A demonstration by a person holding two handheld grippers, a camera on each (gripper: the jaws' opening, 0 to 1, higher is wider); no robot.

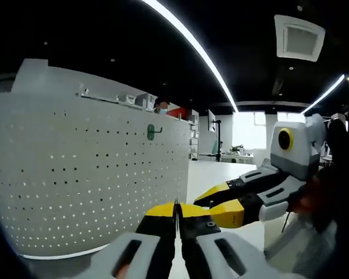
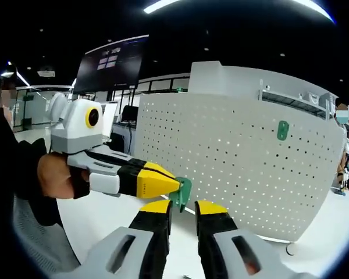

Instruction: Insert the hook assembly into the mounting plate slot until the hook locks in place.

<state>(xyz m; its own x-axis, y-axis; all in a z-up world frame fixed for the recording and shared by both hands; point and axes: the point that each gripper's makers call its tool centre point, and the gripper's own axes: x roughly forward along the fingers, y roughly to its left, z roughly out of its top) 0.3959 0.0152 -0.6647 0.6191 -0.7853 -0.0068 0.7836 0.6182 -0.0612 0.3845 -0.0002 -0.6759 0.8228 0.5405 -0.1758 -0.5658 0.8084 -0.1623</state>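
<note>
Yellow-tipped jaws of the left gripper [image 1: 176, 216] meet, clamping something thin; what it is cannot be told. In the right gripper view it [image 2: 173, 187] pinches a green plastic hook [image 2: 182, 193]. Beyond, the right gripper [image 2: 182, 210] stands apart. Rightward, a second green hook [image 2: 282, 130] hangs on the white perforated pegboard [image 2: 232, 157].

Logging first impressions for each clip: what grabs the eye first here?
The big white pegboard standing on the table, with one green hook already mounted high on it. In front, the left gripper pinches a second green hook piece, just above the open right gripper.
</note>
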